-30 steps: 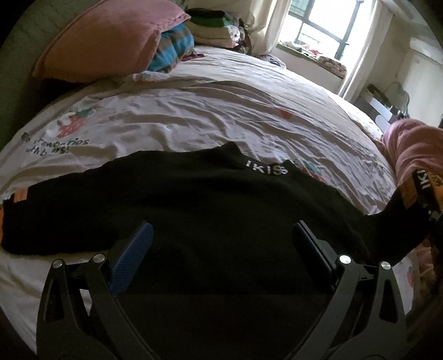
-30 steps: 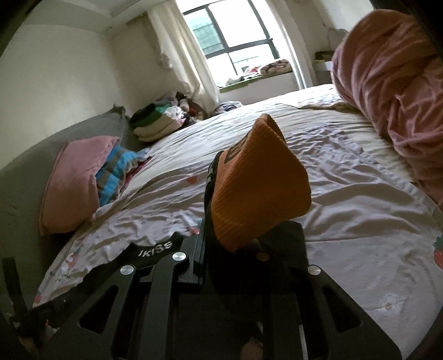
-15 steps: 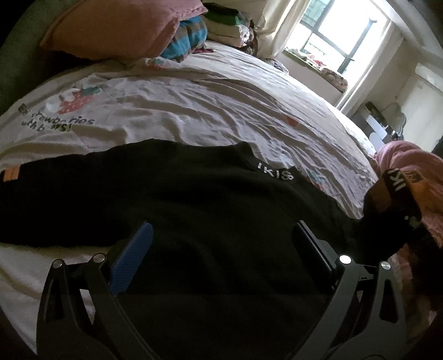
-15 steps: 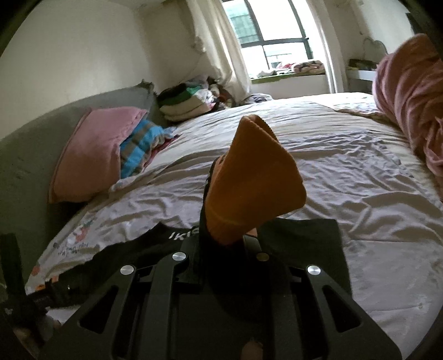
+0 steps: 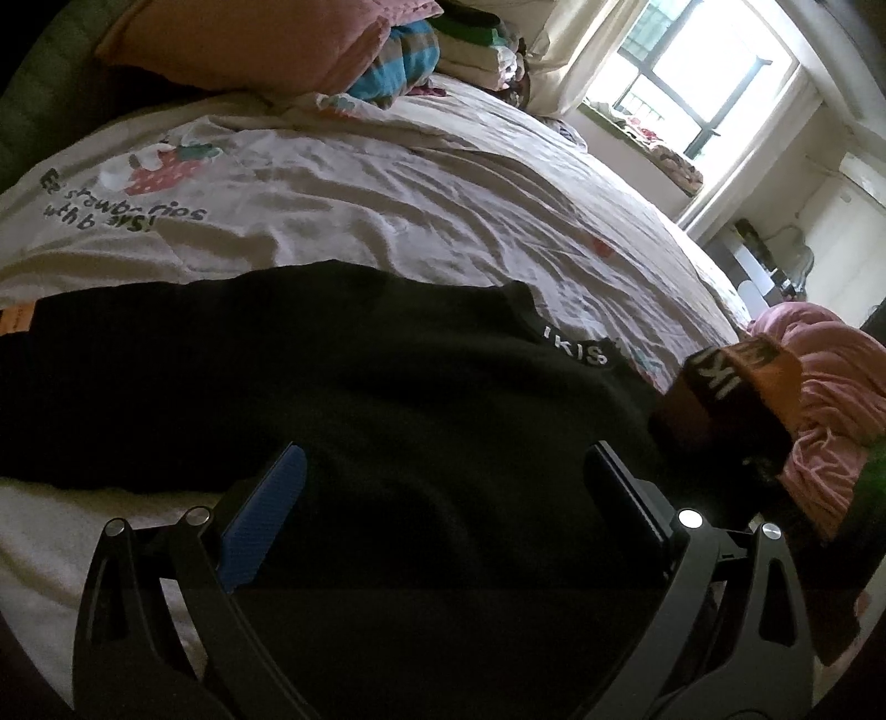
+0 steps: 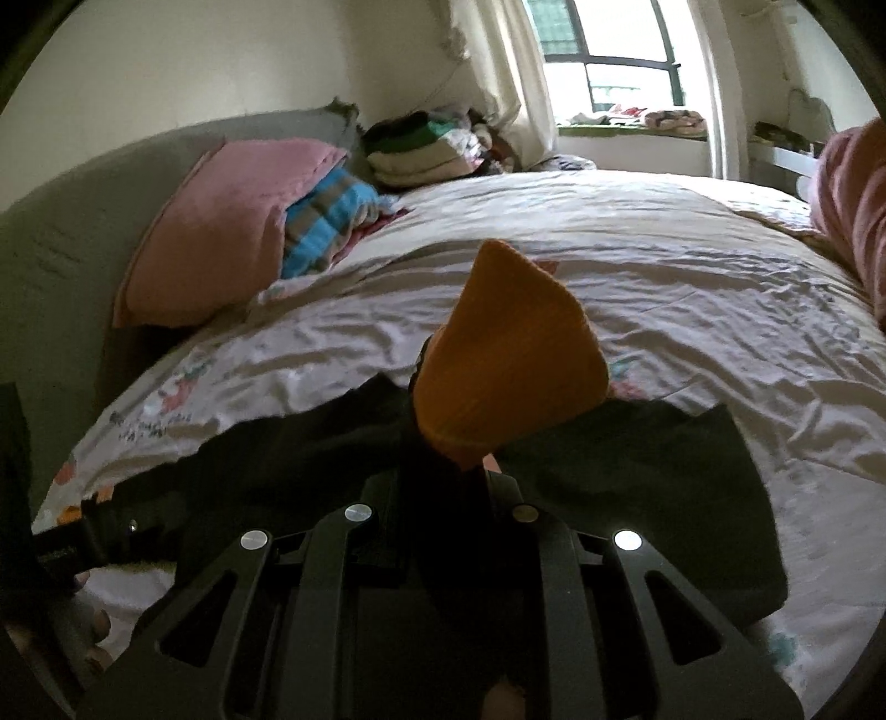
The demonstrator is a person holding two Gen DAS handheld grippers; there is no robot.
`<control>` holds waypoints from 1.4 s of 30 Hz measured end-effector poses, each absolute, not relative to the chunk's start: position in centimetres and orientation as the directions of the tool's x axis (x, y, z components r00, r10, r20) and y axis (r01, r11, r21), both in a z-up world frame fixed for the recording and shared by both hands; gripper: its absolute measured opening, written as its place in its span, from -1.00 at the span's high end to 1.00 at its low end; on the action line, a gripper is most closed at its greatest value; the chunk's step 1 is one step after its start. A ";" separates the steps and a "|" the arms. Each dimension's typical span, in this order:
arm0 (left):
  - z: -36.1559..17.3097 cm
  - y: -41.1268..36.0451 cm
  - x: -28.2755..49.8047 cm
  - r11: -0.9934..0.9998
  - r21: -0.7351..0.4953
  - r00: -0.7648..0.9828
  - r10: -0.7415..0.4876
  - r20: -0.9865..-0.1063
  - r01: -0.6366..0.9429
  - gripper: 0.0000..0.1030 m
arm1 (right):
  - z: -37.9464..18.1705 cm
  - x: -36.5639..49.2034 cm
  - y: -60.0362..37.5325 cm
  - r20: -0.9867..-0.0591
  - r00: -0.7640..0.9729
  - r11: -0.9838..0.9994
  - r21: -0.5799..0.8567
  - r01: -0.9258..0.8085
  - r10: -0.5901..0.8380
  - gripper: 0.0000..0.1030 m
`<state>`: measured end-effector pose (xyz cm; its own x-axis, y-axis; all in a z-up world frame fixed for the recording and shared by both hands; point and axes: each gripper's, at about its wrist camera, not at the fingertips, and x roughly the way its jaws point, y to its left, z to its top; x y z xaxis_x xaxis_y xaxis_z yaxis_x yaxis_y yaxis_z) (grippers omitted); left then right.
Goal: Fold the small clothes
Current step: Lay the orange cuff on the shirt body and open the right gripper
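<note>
In the left wrist view the jaws of the left gripper (image 5: 443, 487) stand wide apart at the bottom of the frame, with nothing clamped between them, above the dark body of the black sweater (image 5: 343, 399). The sweater lies spread across the middle of the picture on the bed (image 5: 421, 199), its collar with white lettering right of centre. At the right edge its orange cuff (image 5: 736, 382), banded black with white letters, is lifted off the bed in front of a pink blanket (image 5: 830, 387). A pink pillow (image 5: 266, 39) and a striped blue cloth (image 5: 404, 66) sit at the upper left, a window (image 5: 698, 72) at the upper right. In the right wrist view the jaws of the right gripper (image 6: 443, 476) are clamped together on the sweater's sleeve at lower centre, the orange cuff (image 6: 509, 360) standing up from them in the middle of the frame. The black sweater (image 6: 637, 471) spreads across the bed (image 6: 664, 266) below it. The pink pillow (image 6: 221, 249) lies at the left, folded clothes (image 6: 421, 144) top centre.
</note>
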<state>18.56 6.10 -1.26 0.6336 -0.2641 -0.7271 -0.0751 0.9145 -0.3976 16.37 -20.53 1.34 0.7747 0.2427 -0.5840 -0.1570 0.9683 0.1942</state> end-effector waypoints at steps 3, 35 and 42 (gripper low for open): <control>-1.5 6.6 18.6 0.910 -0.406 0.632 -0.266 -0.728 -0.085 -0.82 | 0.2 16.8 -19.0 -0.607 0.751 0.965 0.186 -0.185 0.261 0.70; -6.5 2.9 19.5 0.845 -0.532 0.494 -0.446 -0.747 -0.042 -0.07 | -0.7 11.6 -25.0 -0.625 0.706 0.933 0.325 -0.153 0.333 -0.10; -4.1 1.3 19.7 0.891 -0.454 0.543 -0.395 -0.741 0.028 0.76 | -0.5 10.9 -27.9 -0.628 0.721 0.942 0.318 -0.104 0.291 -0.10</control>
<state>19.72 1.31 -4.15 0.5427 -0.3950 -0.7412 0.0283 0.8906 -0.4539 10.94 -27.91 -0.54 0.7213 0.2914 -0.6283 -0.1035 0.9423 0.3182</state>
